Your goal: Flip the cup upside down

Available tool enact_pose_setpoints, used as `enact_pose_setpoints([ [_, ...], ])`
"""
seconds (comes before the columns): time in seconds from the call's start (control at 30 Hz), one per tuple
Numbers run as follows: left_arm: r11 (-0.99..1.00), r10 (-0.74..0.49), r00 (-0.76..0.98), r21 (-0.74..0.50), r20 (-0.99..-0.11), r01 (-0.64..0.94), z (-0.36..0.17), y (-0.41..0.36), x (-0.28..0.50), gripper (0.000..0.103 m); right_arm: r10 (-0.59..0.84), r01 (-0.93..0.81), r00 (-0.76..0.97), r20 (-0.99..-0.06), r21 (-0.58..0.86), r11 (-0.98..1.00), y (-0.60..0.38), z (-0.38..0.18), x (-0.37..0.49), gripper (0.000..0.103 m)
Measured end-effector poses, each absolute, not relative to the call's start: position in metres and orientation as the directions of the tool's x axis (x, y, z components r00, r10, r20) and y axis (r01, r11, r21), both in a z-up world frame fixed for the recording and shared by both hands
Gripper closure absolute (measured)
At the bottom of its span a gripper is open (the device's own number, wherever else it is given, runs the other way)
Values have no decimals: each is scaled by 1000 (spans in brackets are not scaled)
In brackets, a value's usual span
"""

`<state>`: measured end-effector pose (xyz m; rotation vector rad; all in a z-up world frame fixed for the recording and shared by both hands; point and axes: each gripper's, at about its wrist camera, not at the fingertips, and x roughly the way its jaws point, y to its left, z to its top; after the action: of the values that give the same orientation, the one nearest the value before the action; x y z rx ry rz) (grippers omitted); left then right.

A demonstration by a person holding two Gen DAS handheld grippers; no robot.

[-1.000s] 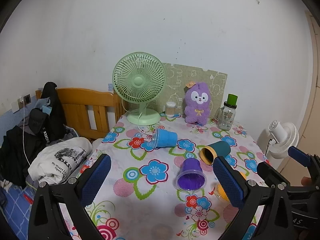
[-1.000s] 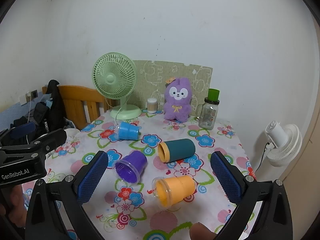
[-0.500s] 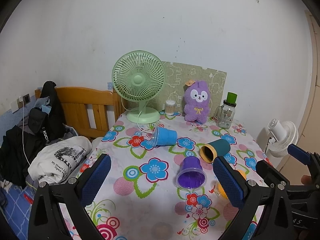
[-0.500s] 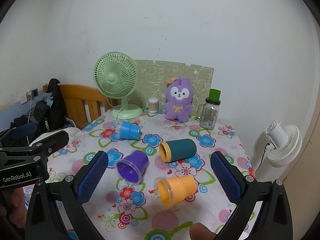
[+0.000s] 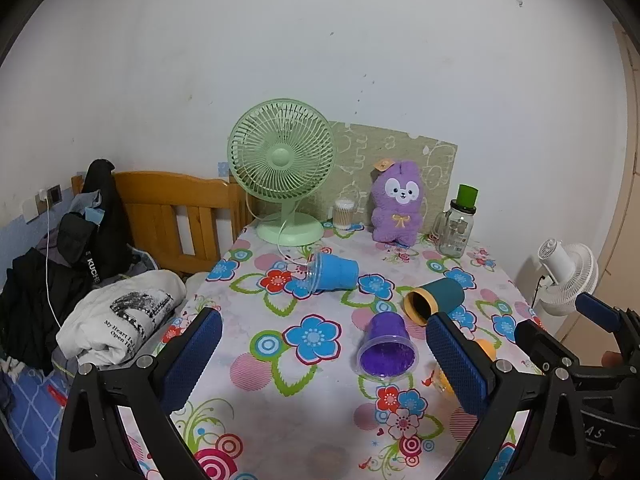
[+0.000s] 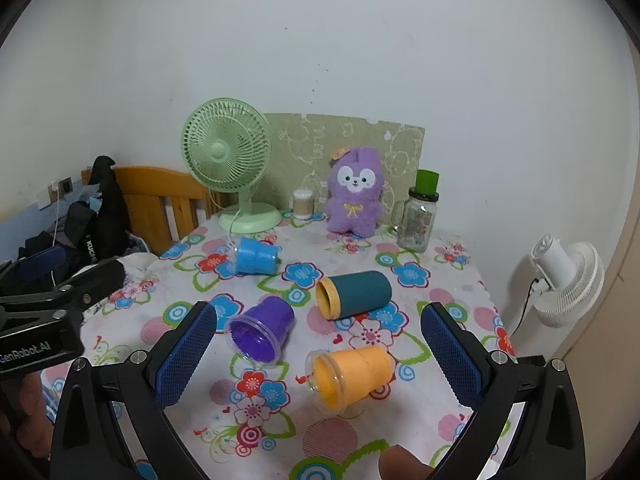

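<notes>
Several cups lie on their sides on the floral tablecloth (image 5: 256, 384): a blue cup (image 5: 335, 271) (image 6: 256, 257), a purple cup (image 5: 387, 346) (image 6: 262, 330), a teal cup with a tan rim (image 5: 436, 301) (image 6: 354, 294) and an orange cup (image 6: 352, 374), mostly hidden behind my left finger in the left wrist view. My left gripper (image 5: 322, 364) is open and empty above the table's near edge. My right gripper (image 6: 316, 360) is open and empty, with the orange and purple cups between its fingers in view.
A green fan (image 5: 282, 168), a purple plush (image 5: 396, 204), a jar of cotton swabs (image 5: 345, 214) and a green-lidded glass jar (image 5: 458, 220) stand at the table's back. A wooden bed frame (image 5: 176, 208) with clothes is at the left; a white fan (image 5: 568, 276) at the right.
Both grippers have risen and drawn back slightly, so the table sits a little lower in view. The cups have not moved.
</notes>
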<state>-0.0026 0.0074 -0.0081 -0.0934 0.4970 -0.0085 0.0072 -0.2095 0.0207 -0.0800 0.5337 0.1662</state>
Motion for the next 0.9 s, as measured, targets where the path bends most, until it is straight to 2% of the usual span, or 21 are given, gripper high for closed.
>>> enact_pose_setpoints([
  [0.37,996,-24,850,-89,-526,-28,-26,18,19,0,92,-132,796,-598,-24,991,-208,2,40,0],
  [0.63,997,-10,823,-69,-568,-36,-43,23,57,0,28,-64,721,-693,-27,998,-211,-23,105,0],
  [0.9,998,-9,806,-53,-591,-28,-52,22,105,0,25,2,637,-770,34,999,-220,-48,174,0],
])
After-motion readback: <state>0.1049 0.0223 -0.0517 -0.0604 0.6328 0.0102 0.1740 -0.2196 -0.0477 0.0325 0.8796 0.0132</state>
